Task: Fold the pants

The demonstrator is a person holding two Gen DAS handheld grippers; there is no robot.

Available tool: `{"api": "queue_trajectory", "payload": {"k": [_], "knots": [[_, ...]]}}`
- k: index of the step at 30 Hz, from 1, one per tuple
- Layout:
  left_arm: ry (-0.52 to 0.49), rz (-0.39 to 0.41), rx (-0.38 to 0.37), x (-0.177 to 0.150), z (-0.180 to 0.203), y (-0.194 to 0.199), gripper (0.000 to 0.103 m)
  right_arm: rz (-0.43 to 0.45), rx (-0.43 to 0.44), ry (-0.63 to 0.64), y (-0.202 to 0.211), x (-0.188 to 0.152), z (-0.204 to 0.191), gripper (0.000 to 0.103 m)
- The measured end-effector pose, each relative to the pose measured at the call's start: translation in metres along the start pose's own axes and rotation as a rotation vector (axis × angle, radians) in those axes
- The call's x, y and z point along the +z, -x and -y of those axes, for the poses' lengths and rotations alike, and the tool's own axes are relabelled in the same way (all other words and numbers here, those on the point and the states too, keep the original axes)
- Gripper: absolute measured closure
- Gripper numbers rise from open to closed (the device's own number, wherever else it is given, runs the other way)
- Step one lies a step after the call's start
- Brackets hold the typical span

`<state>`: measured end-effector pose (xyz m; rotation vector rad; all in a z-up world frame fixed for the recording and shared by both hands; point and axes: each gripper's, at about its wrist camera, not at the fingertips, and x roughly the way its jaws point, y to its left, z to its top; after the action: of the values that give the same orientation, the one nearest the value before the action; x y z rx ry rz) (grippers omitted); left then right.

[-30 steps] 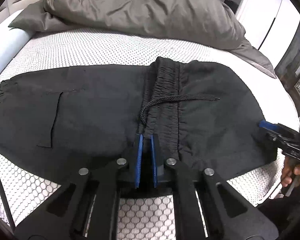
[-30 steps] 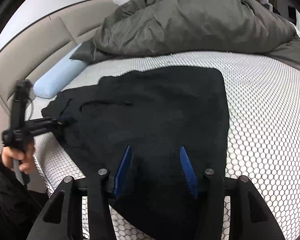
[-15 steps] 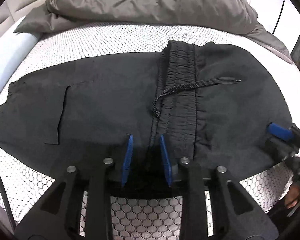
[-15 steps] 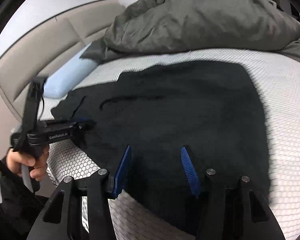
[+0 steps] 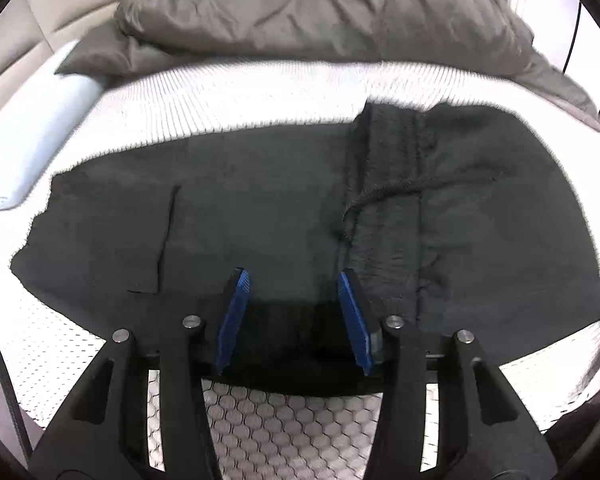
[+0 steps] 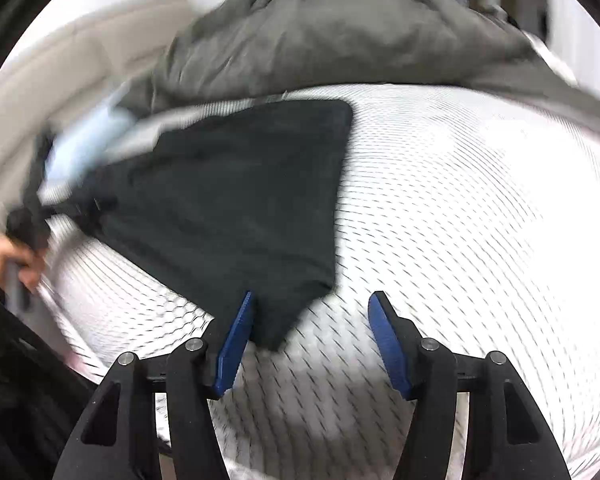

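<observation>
In the left wrist view we see the black pants [image 5: 284, 220] spread flat across the bed [image 5: 228, 96], whose white cover has a honeycomb pattern. The left gripper [image 5: 296, 312] has its blue fingers [image 5: 233, 316] set wide apart and holds nothing. The near edge of the pants lies between and below the two fingers, with dark fabric filling the gap. The gathered waistband [image 5: 384, 208] runs away from us just right of the right finger, and the drawstring [image 5: 404, 190] trails across it toward the right. A pocket seam shows left of the fingers. A grey duvet [image 5: 320, 12] is heaped along the far side of the bed, and a pale blue pillow [image 5: 32, 132] lies at the far left. At the right border a small blue tip of the other tool just shows beside the edge of the pants.

The right wrist view is blurred. Here the right gripper [image 6: 312, 340] also stands with its fingers [image 6: 236, 344] well spread and empty. The pants [image 6: 228, 200] lie mostly ahead and to the left; one pointed corner of the fabric reaches down to the inner face of the left finger, touching or just beside it, we cannot tell which. The right finger stands over bare bed cover [image 6: 480, 220], apart from the cloth. At the far left a hand [image 6: 10, 260] grips the handle of the other tool near the pants' far edge. The grey duvet [image 6: 340, 36] lies beyond.
</observation>
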<state>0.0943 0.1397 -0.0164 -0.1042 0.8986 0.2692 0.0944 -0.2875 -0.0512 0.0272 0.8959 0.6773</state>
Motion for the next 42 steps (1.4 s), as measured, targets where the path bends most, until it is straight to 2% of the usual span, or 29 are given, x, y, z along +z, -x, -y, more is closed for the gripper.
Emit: {"api": "queue_trajectory", "payload": {"k": [1,3,4,6,8,10,11,13,17,19,20,21,26,31,32,34,35,36,40,42], "knots": [[-0.003,0.025,-0.034,0.003,0.004,0.011,0.056,0.012,0.024,-0.058,0.007,-0.003,0.01,0.041],[-0.01,0.069,-0.067,0.007,0.015,0.028,0.036,0.027,0.08,-0.148,0.013,-0.006,0.024,0.041],[-0.021,0.087,-0.096,0.009,0.023,0.035,0.032,0.029,0.097,-0.167,0.013,-0.006,0.026,0.041],[-0.053,0.102,-0.212,0.015,0.052,0.046,0.022,0.025,0.131,-0.181,0.011,-0.007,0.025,0.042],[-0.093,0.076,-0.337,0.022,0.092,0.044,0.021,0.017,0.176,-0.215,0.005,-0.009,0.023,0.042],[-0.147,0.025,-0.397,0.031,0.134,0.031,0.021,-0.003,0.199,-0.232,-0.002,-0.01,0.022,0.042],[-0.195,-0.001,-0.409,0.036,0.162,0.02,0.021,-0.017,0.201,-0.235,-0.006,-0.011,0.02,0.046],[-0.253,-0.056,-0.387,0.046,0.201,-0.005,0.021,-0.032,0.214,-0.243,-0.012,-0.012,0.02,0.051],[-0.283,-0.159,-0.368,0.051,0.239,-0.05,0.021,-0.039,0.259,-0.3,-0.023,-0.01,0.025,0.06],[-0.278,-0.16,-0.343,0.051,0.242,-0.062,0.021,-0.05,0.258,-0.316,-0.031,-0.003,0.031,0.077],[-0.278,-0.145,-0.349,0.051,0.241,-0.063,0.021,-0.062,0.263,-0.307,-0.035,-0.001,0.027,0.091],[-0.275,-0.137,-0.355,0.052,0.24,-0.063,0.021,-0.069,0.261,-0.29,-0.036,0.0,0.024,0.097],[-0.234,-0.122,-0.369,0.054,0.23,-0.066,0.021,-0.07,0.262,-0.222,-0.016,-0.021,0.017,0.102],[-0.207,-0.112,-0.362,0.059,0.23,-0.07,0.021,-0.121,0.3,-0.202,-0.01,-0.038,0.011,0.103],[-0.2,-0.113,-0.355,0.059,0.229,-0.067,0.021,-0.11,0.299,-0.196,-0.005,-0.036,0.011,0.102],[-0.189,-0.118,-0.357,0.055,0.225,-0.058,0.021,-0.075,0.258,-0.19,0.009,-0.034,0.007,0.088],[-0.188,-0.118,-0.37,0.051,0.222,-0.05,0.021,-0.038,0.244,-0.19,0.016,-0.032,0.008,0.07],[-0.182,-0.115,-0.377,0.048,0.218,-0.043,0.021,-0.005,0.227,-0.192,0.022,-0.029,0.009,0.059],[-0.145,-0.038,-0.395,0.04,0.191,-0.01,0.021,0.061,0.137,-0.151,0.031,-0.01,0.005,0.05],[-0.145,-0.001,-0.363,0.034,0.175,0.001,0.021,0.077,0.071,-0.047,0.021,0.008,-0.012,0.035]]}}
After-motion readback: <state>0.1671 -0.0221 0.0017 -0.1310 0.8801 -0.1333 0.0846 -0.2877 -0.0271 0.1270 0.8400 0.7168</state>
